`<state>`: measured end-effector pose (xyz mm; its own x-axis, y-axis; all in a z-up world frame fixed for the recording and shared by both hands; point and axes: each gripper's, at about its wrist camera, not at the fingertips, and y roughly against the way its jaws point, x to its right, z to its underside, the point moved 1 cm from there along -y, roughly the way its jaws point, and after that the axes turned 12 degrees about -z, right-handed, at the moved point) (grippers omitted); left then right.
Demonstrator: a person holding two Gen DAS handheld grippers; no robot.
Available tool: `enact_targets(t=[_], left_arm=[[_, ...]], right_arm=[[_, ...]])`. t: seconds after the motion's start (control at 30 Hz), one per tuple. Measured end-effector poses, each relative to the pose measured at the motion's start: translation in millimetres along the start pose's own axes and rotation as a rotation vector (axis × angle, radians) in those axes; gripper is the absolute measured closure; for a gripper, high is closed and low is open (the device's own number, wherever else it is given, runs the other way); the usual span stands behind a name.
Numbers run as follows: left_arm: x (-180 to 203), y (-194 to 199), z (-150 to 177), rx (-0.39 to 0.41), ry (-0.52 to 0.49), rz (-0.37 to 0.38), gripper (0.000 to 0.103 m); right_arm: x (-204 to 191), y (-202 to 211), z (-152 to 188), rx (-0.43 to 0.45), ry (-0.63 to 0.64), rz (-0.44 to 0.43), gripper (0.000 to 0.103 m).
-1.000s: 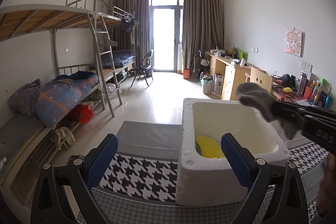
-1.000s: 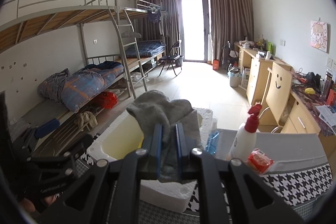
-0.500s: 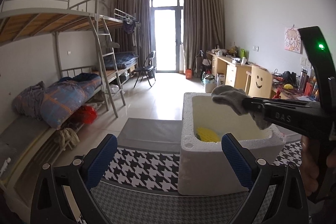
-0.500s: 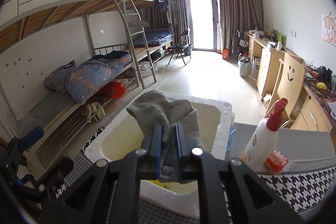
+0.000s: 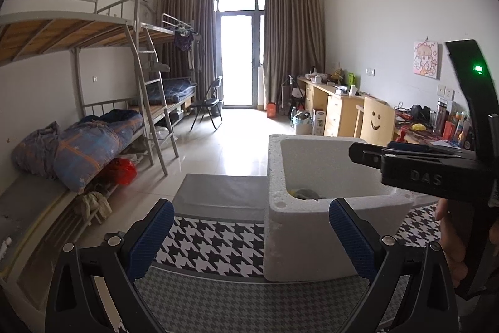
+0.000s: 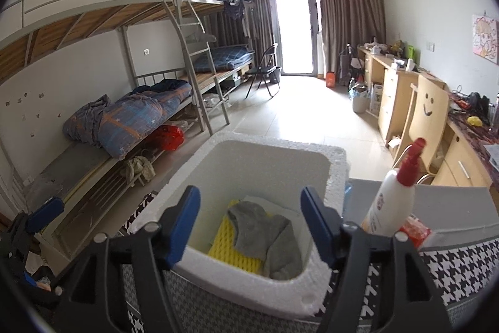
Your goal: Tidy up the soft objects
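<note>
- Sock drop done: a second ago the right gripper (image 6: 249, 223) was clamped on the crumpled grey sock (image 6: 268, 236) above the box; its jaws have just been opening and now stand wide with nothing between the pads. Sock now lies inside the white foam box (image 6: 336, 164).
- Right wrist view: sock rests on the box floor, draped partly over a yellow ribbed sponge pad (image 6: 227, 242), with a flat white sheet under and behind both. Blue-padded fingers (image 6: 184, 223) straddle the box opening from above, clear of the sock.
- Only this view shows the box floor properly. It also shows a white squeeze bottle with red pump nozzle (image 6: 389, 202) standing upright just right of the box, beside a small red packet (image 6: 416, 230), and a bit of the left gripper at the far left edge.
- Left wrist view: left gripper (image 5: 249, 236) wide open, empty, held low on the near side of the box over the black-and-white houndstooth cloth (image 5: 212, 242). Its right pad overlaps the box's near wall in the picture; contact not discernible.
- From here the near box wall hides most of the contents: just a sliver of grey sock (image 5: 305, 193) with a yellow edge peeks over the rim.
- Only this view shows the right gripper (image 5: 358, 153) side-on, hovering over the box's right rim, a person's hand (image 5: 452, 242) on its handle, green light lit on the housing.
</note>
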<state>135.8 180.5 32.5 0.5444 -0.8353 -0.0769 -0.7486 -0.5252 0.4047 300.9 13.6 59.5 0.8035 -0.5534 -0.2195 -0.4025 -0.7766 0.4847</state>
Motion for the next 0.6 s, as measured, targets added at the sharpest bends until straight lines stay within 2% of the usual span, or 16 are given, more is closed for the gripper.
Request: enact_targets(t=[0.37, 0.43, 0.5, 0.6], left_arm=[[17, 46, 3, 0.044, -0.010, 0.042, 0.001], [20, 55, 4, 0.054, -0.004, 0.047, 0.001], [22, 61, 4, 0.055, -0.008, 0.055, 0.001], [25, 71, 6, 0.065, -0.001, 0.058, 0.001]], right_arm=[[-15, 76, 31, 0.083, 0.020, 0.027, 0.023], [-16, 92, 35, 0.113, 0.024, 0.034, 0.017], [-17, 106, 41, 0.150, 0.024, 0.040, 0.003], [-20, 120, 51, 0.188, 0.032, 0.063, 0.000]])
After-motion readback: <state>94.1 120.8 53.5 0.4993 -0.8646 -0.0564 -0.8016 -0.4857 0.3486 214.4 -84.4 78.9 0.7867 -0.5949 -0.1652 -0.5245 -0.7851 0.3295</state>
